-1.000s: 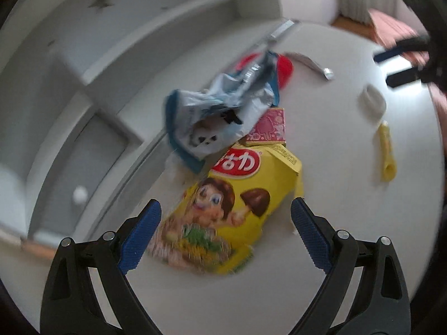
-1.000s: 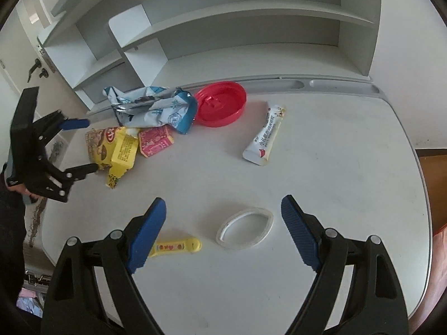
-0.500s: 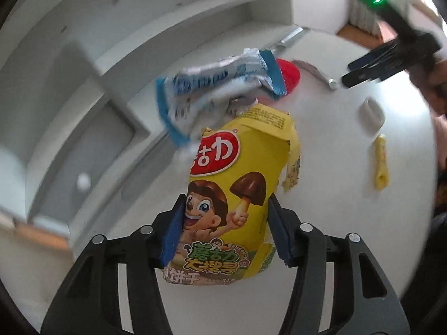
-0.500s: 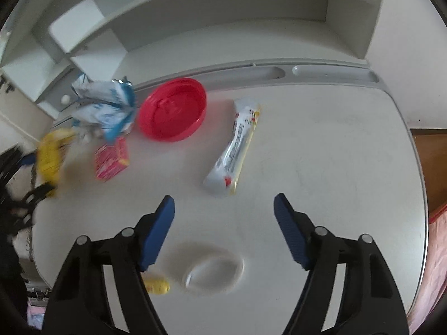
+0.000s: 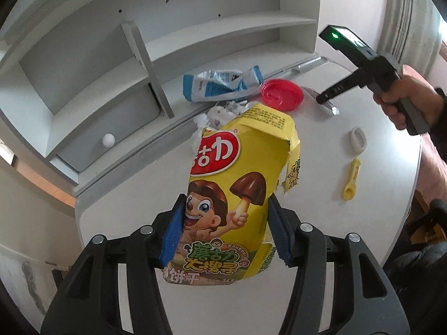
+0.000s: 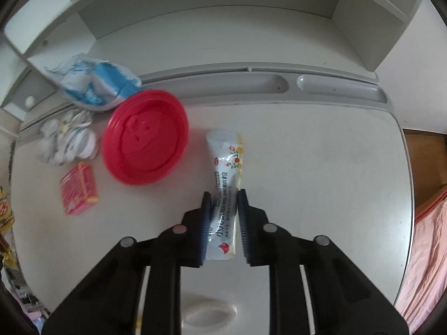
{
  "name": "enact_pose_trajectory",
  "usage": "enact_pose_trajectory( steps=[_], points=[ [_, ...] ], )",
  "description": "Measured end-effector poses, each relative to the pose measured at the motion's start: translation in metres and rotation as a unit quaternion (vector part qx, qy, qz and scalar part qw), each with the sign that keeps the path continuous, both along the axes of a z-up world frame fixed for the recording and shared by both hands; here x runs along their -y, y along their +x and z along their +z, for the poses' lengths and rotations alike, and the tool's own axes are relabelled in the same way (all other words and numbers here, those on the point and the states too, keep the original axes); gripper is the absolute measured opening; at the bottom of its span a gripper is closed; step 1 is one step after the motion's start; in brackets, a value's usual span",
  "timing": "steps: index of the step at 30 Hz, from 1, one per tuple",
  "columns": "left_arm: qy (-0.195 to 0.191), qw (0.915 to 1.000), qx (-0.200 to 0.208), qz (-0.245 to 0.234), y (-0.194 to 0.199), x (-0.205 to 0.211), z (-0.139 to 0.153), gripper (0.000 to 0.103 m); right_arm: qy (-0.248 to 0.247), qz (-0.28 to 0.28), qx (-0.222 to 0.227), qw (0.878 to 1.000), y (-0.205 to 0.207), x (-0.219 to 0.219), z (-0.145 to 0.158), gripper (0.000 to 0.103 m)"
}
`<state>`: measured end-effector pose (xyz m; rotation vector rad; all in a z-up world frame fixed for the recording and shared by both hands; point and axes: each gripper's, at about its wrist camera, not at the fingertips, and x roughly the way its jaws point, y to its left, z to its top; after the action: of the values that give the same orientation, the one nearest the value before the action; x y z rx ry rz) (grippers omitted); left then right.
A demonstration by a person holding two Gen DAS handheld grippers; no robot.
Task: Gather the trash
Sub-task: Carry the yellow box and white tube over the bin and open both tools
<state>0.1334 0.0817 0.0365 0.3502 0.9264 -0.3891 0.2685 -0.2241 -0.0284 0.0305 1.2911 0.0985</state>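
Note:
My left gripper (image 5: 225, 227) is shut on a torn yellow snack box (image 5: 237, 184) and holds it up above the white desk (image 5: 321, 223). My right gripper (image 6: 224, 220) is shut on a white sachet (image 6: 226, 192) that lies on the desk (image 6: 321, 181); it also shows from the side in the left wrist view (image 5: 360, 64). A blue-and-white bag (image 6: 92, 83), a red lid (image 6: 145, 136), a crumpled white wrapper (image 6: 67, 139) and a small red box (image 6: 79, 188) lie at the left.
A white oval ring (image 5: 358, 139) and a yellow stick (image 5: 352, 180) lie on the desk's near side. A grey pen tray (image 6: 335, 89) and white shelves (image 6: 223, 22) run along the back. Pink bedding (image 6: 430, 237) is beyond the right edge.
My left gripper closed on the yellow box and lifted it off the desk. My right gripper moved forward over the ring and closed on the white sachet.

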Motion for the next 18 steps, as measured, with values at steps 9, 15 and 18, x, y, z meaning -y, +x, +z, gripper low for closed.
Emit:
enact_pose_trajectory(
  steps=[9, 15, 18],
  points=[
    [-0.044, 0.9969, 0.008, -0.064, -0.009, 0.099, 0.015, 0.055, 0.052, -0.022, 0.074, 0.996, -0.093, 0.087, 0.05, 0.018],
    [-0.068, 0.984, -0.002, -0.165, -0.03, 0.241, 0.008, 0.055, 0.058, -0.098, 0.12, 0.986, -0.194, 0.189, 0.066, 0.018],
    [-0.08, 0.9729, -0.017, -0.217, -0.048, 0.306, 0.0, 0.055, 0.035, -0.173, 0.132, 0.975, -0.255, 0.245, 0.06, 0.018]
  ],
)
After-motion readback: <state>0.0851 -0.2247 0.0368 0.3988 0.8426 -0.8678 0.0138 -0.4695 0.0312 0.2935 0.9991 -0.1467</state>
